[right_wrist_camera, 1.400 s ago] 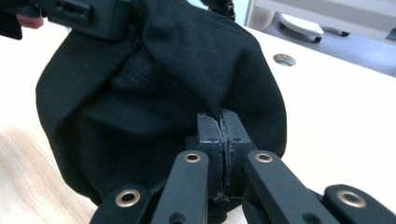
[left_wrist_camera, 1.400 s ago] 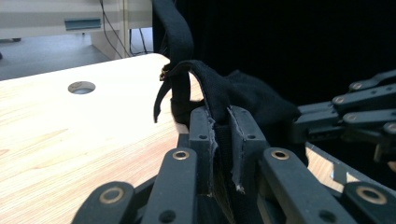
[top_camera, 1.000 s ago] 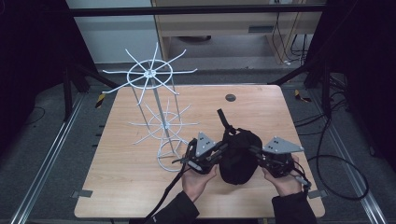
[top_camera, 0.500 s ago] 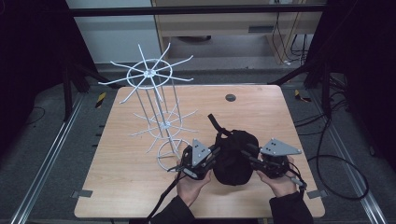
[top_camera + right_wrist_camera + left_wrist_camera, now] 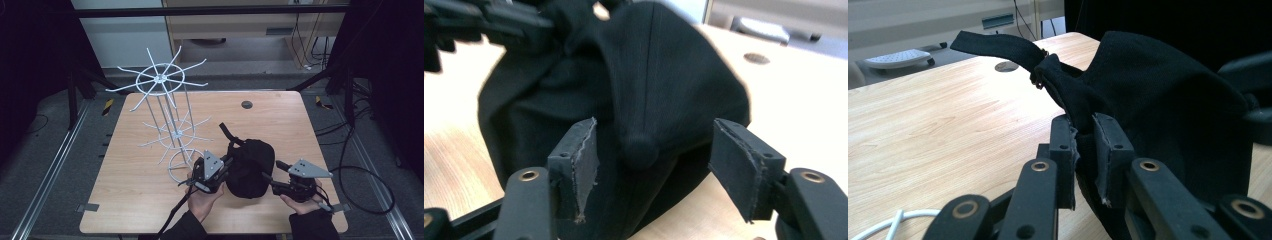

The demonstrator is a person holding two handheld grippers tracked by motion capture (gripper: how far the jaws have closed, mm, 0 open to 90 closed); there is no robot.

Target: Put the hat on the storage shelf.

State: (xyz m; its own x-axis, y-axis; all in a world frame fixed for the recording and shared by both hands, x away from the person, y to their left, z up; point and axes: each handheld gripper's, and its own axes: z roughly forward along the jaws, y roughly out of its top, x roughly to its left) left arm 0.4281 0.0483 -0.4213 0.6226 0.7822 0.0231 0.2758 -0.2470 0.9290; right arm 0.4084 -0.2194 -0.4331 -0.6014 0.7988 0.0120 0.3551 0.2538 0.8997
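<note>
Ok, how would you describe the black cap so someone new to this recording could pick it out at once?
On the wooden table, look at the near edge, right of the white wire rack. The black cap lies between the left gripper, pinching its fabric, and the right gripper, jaws apart. It is the one soft, dark thing, with a strap sticking up.

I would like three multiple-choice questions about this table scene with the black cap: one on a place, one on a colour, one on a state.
1. Where does the white wire rack stand on the wooden table?
A. left of the black fabric cap
B. right of it
C. on top of it

2. What colour is the cap's strap?
A. white
B. black
C. red

3. How is the left gripper?
A. open, away from the cap
B. shut on the cap
C. lying on the table

Key: 1 A, the high view shows the rack to the cap's left; 2 B, the strap matches the cap; 3 B, its pads pinch the fabric.
</note>
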